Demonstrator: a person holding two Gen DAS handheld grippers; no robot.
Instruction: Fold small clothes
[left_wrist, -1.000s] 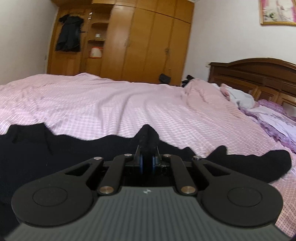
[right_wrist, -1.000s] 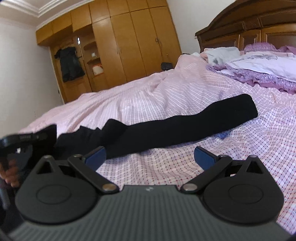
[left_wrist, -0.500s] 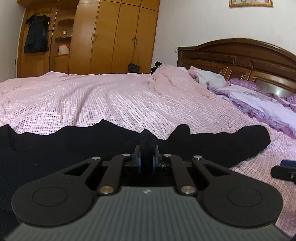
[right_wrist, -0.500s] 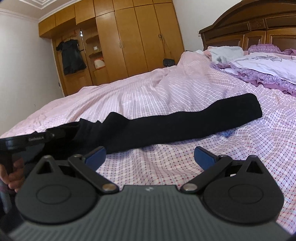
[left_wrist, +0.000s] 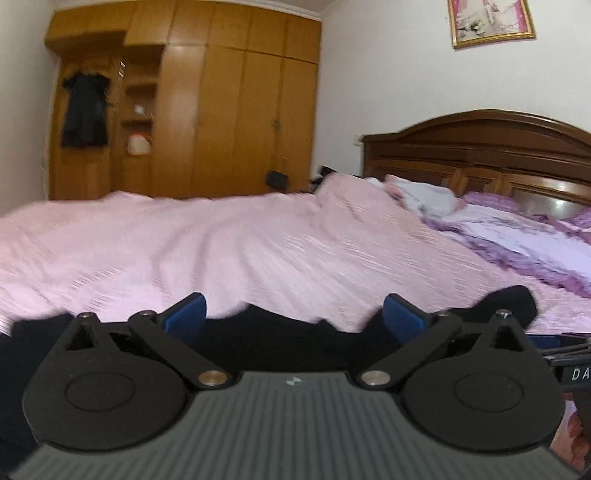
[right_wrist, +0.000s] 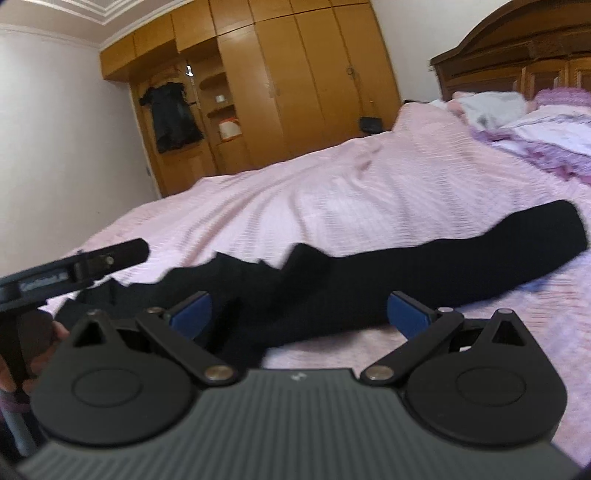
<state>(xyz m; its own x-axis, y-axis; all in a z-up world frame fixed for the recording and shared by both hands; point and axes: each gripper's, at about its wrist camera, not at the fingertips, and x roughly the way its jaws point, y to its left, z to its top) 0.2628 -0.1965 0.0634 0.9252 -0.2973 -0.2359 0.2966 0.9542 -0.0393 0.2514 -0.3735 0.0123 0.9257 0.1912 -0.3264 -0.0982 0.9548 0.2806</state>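
A long black garment (right_wrist: 424, 266) lies stretched across the pink checked bedspread (right_wrist: 332, 192), bunched at its left end. In the left wrist view the garment (left_wrist: 295, 339) lies just under and ahead of my left gripper (left_wrist: 293, 317), which is open and holds nothing. My right gripper (right_wrist: 299, 314) is open and empty, low over the garment's middle. The left gripper's body (right_wrist: 74, 269) shows at the left of the right wrist view, beside the bunched end.
A dark wooden headboard (left_wrist: 480, 147) and purple frilled pillows (left_wrist: 517, 236) stand at the right. A wooden wardrobe (left_wrist: 221, 110) with a hanging black coat (left_wrist: 85, 110) fills the far wall. Pink bedspread (left_wrist: 184, 251) stretches beyond the garment.
My left gripper was shut on a fold of the black garment and has opened and let it go. The right gripper stayed open and moved in over the garment.
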